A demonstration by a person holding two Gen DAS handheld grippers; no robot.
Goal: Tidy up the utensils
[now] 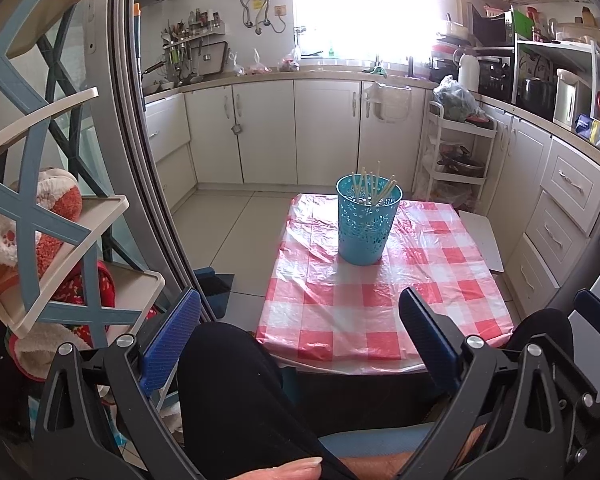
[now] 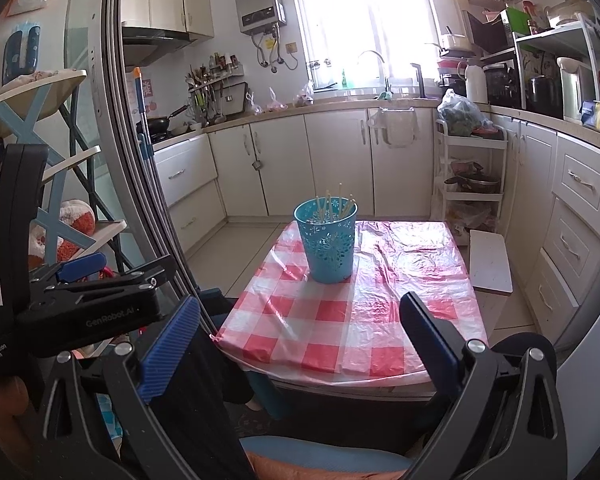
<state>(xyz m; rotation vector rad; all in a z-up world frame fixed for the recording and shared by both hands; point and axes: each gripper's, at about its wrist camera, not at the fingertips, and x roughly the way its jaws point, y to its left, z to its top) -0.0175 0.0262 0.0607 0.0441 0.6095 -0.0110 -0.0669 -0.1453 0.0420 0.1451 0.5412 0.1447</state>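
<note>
I hold both tools, left [image 1: 300, 332] and right [image 2: 300, 336], gaping empty before the chopsticks [image 1: 370, 188] in the blue cup [image 1: 366, 226] on the surface [image 1: 380, 300].

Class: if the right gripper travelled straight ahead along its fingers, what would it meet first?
Probably the checked tablecloth between the open right gripper and the blue holder; if it passes above the cloth, the holder comes first. Depth is unclear.

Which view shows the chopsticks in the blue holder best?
The left wrist view. The chopsticks stand out above the blue holder's rim, larger and clearer against the pale cabinets. The right wrist view shows the same chopsticks smaller and fainter, partly inside the holder. Both grippers, left gripper and right gripper, are open and hold nothing.
</note>
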